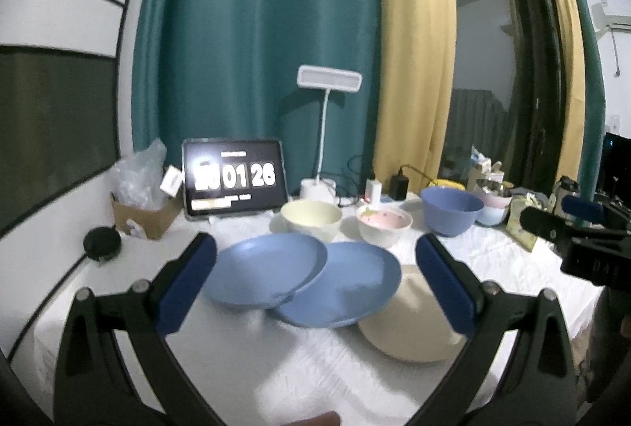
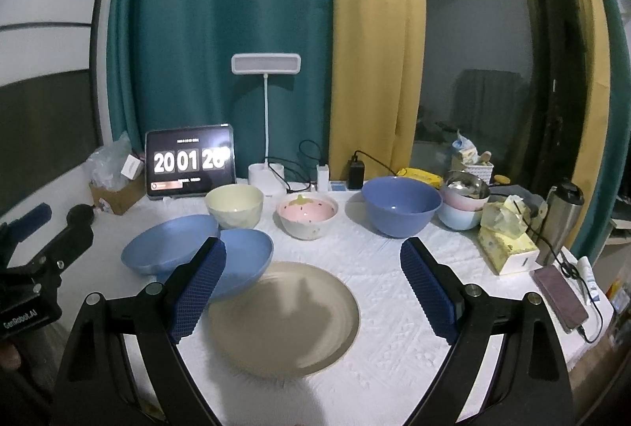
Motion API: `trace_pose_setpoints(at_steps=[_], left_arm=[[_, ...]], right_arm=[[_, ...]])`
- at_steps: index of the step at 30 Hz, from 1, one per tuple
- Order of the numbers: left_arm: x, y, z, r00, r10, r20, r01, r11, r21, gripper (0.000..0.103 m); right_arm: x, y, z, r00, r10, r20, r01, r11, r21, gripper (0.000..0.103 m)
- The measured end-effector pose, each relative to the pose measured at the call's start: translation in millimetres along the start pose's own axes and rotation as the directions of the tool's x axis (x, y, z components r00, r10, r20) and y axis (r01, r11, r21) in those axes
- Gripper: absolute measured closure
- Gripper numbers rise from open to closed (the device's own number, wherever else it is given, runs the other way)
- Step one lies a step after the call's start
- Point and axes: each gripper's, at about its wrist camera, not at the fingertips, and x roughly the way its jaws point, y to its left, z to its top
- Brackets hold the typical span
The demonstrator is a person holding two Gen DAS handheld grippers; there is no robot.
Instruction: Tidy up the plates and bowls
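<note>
Two blue plates (image 1: 268, 268) (image 1: 347, 288) overlap on the white table, the left one resting on the right one. A beige plate (image 2: 284, 315) lies partly under the right blue plate (image 2: 244, 256). Behind them stand a cream bowl (image 2: 234, 205), a pink-lined bowl (image 2: 307, 215) and a large blue bowl (image 2: 400, 205). My left gripper (image 1: 315, 268) hangs open above the blue plates, holding nothing. My right gripper (image 2: 313, 280) hangs open over the beige plate, also empty. The right gripper (image 1: 583, 228) shows at the right edge of the left wrist view.
A tablet clock (image 2: 189, 161), desk lamp (image 2: 266, 67), chargers and a cardboard box (image 1: 142, 217) line the back. Stacked bowls (image 2: 461, 205), a tissue box (image 2: 508, 248), a thermos (image 2: 560, 217) and a phone (image 2: 560, 296) crowd the right side.
</note>
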Motion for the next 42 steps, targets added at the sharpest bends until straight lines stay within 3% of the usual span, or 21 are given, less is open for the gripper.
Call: trace_pose_setpoints(at_steps=[14,24,27,31,36,39,40,42], left_arm=[[59,10,-32,0.989,0.009,-0.148,-0.013,0.999,-0.03,0.002],[106,17,-62,0.951,-0.047,-0.305,0.013,0.994,-0.113,0.003],[119,21,-71,0.934,-0.054,-0.352,0.003,0.99,-0.144,0.013],[136,26,-82,0.913,-0.058,-0.405,-0.016,0.984,-0.177,0.02],[152,34,-88,0.888,-0.056,-0.456,-0.049,0.975,-0.217,0.042],[159,39,-90,0.876,-0.053,-0.479,-0.066,0.972,-0.227,0.047],[161,40,-90,0.873,-0.054,-0.485,-0.069,0.97,-0.233,0.048],[165,42,-89,0.867,-0.053,-0.495,-0.076,0.969,-0.236,0.05]], right_arm=[[68,3,-2,0.993,0.048,-0.107,-0.05,0.999,-0.02,0.01],[118,7,-12,0.981,0.079,-0.179,-0.087,0.996,-0.036,0.02],[132,8,-14,0.974,0.096,-0.203,-0.105,0.994,-0.033,0.024],[155,11,-16,0.962,0.124,-0.243,-0.134,0.991,-0.024,0.036],[176,16,-19,0.948,0.152,-0.278,-0.162,0.987,-0.013,0.045],[189,20,-21,0.937,0.178,-0.302,-0.188,0.982,-0.004,0.049],[193,22,-22,0.933,0.182,-0.309,-0.193,0.981,-0.003,0.056],[202,26,-23,0.923,0.191,-0.333,-0.203,0.979,0.0,0.06]])
